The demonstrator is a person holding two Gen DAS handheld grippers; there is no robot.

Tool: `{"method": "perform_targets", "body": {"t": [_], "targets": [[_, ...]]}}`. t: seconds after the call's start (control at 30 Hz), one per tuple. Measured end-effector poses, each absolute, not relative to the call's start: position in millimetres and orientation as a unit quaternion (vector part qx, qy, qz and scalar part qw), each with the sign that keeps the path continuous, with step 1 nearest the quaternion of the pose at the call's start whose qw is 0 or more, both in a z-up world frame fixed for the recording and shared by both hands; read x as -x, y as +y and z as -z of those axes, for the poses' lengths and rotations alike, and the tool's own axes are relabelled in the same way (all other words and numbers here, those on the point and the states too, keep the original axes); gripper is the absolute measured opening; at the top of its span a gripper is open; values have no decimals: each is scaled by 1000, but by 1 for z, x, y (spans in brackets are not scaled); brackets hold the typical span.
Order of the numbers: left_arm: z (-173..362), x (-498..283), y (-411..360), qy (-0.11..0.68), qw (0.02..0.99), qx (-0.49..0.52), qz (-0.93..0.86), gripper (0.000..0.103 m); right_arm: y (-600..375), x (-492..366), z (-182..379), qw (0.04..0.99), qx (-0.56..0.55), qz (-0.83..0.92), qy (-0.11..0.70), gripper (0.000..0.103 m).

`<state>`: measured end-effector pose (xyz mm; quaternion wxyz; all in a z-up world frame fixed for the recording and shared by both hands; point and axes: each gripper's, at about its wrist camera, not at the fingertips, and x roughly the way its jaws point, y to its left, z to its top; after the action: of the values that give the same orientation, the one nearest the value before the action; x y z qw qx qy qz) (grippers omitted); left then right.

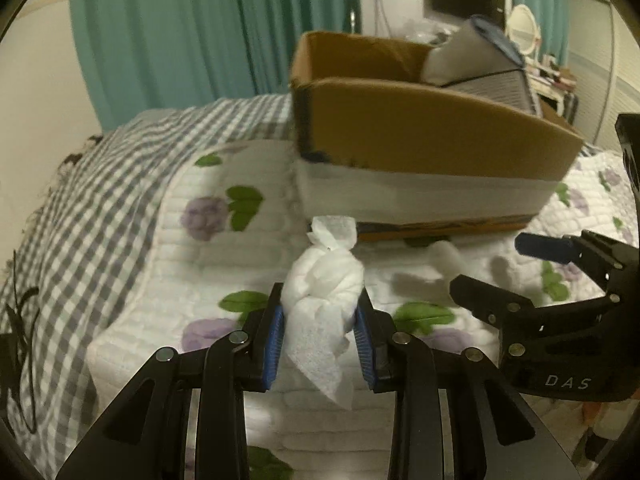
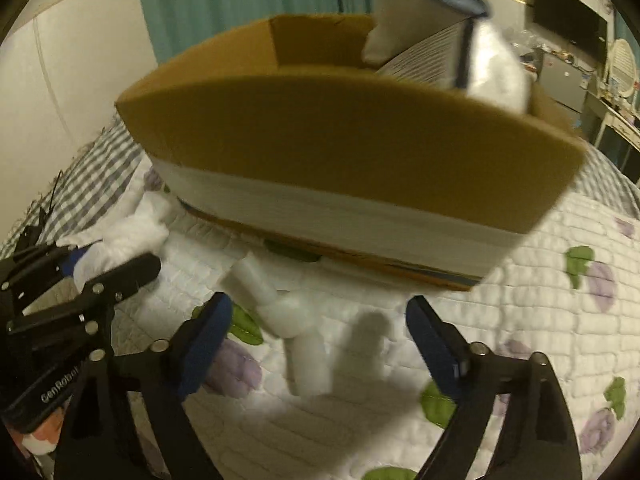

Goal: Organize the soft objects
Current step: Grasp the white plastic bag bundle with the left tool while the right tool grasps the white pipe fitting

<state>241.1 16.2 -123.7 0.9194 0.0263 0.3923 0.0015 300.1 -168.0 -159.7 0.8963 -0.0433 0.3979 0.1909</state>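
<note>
blue pads [image 1: 276,344] of the left gripper [image 1: 322,320] are pressed in on a knotted tissue wad [image 1: 324,280], its loose tail hanging down between the fingers and its twisted top poking out ahead. the wad looks lifted a little off the quilt [image 1: 208,240], though i cannot be sure it is fully clear of it. straight ahead, near but not touching, sits the box [image 1: 432,136], a cardboard carton with a white band low on its side; a pillow [image 1: 456,56] and something striped already stick up out of its far end.

on the other side, the right gripper [image 2: 320,320] hangs with its jaws wide apart over a foam piece [image 2: 292,328], a white jointed length lying on the quilt just in front of the box's near wall [image 2: 360,160]. the fingers straddle it but do not touch it. in that view the left gripper [image 2: 80,280] shows at the left edge with the wad [image 2: 120,240] in it.

my reading: the step in hand is carrying the wad to the box, with the foam piece next in line. the left hand needs to rise above the rim, go forward over the open end nearer the curtain [image 1: 180,32], where there seems to be room, and then let go. the wall is tall from here, so clearing the rim matters; the dangling tail could snag on it. the right hand needs to drop and close across the foam's middle, gently, since it will likely bend at its joints.
</note>
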Motion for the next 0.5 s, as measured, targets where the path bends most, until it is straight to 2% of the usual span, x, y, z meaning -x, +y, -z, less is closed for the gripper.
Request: {"method": "perform_targets", "body": {"t": [0.03,0.1,0.13,0.2,0.23,0.5], "targets": [[125,-244,16,395,918,-23,-3,31,-164,-302,162,894,47,-192,401,79],[129,-245,18,400,916,-19,-2,31,-157,-306,167,889,53,-198,410,62],[130,-244,19,401,916,-19,-2,31,-153,-307,171,886,56,-201,415,58],[131,-244,15,401,916,-24,1,31,-145,-309,178,881,71,-200,424,39],[130,-243,15,400,916,-25,3,31,-141,-308,180,881,76,-198,424,35],[91,-221,4,374,926,-38,25,31,-148,-284,153,892,64,-202,400,34]]}}
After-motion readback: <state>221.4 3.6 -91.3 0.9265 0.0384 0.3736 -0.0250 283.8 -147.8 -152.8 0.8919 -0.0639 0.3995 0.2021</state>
